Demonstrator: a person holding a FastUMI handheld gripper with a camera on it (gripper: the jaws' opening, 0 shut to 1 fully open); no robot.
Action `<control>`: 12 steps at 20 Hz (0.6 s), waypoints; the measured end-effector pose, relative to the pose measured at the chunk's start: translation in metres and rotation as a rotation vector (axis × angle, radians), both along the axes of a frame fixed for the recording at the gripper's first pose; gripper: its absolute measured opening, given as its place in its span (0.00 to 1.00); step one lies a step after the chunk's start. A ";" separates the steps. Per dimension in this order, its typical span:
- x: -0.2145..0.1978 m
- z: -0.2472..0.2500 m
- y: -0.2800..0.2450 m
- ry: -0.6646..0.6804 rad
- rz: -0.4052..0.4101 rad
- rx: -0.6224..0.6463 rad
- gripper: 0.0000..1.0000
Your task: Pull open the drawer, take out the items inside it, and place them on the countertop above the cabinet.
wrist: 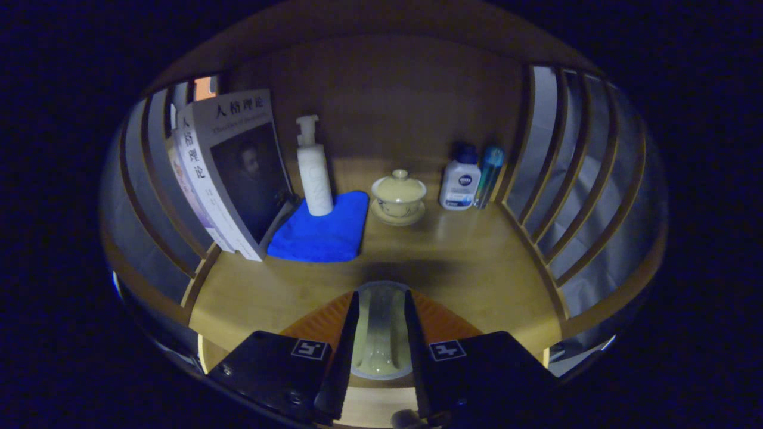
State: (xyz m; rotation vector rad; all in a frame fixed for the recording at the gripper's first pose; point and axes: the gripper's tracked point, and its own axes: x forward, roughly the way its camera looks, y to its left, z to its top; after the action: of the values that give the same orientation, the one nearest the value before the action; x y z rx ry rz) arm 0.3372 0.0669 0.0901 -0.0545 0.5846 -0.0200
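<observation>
While gripper [380, 333] is held over countertop [477, 268], pale cup-like item [381, 328] is seen clamped between both fingers, long axis running along them. Bare wood lies just ahead; blue cloth [322, 229] and lidded teacup [398, 196] stand beyond. Set-down judged next.

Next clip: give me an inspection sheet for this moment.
Surface: wooden countertop, slatted sides.
Job's things: clear glass cup clamped between the fingers, over an orange ribbed mat.
Clutter: leaning grey books, white pump bottle on a blue folded cloth, cream lidded teacup on saucer, white blue-capped bottle, teal slim tube.
Grippers: tool shut on the cup.
Cables: nothing seen.
Surroundings: wooden back panel.
</observation>
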 end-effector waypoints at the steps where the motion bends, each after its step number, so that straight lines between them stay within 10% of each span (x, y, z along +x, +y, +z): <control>1: -0.006 0.003 0.001 -0.020 0.008 0.004 0.48; 6: -0.037 0.007 0.003 -0.120 0.062 -0.010 0.48; 10: -0.075 0.005 0.004 -0.192 0.098 -0.025 0.84; 12: -0.098 0.009 0.006 -0.271 0.113 -0.041 0.85</control>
State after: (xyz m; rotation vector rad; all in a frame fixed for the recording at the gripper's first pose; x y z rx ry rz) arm 0.2393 0.0730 0.0988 -0.1230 0.3095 0.0693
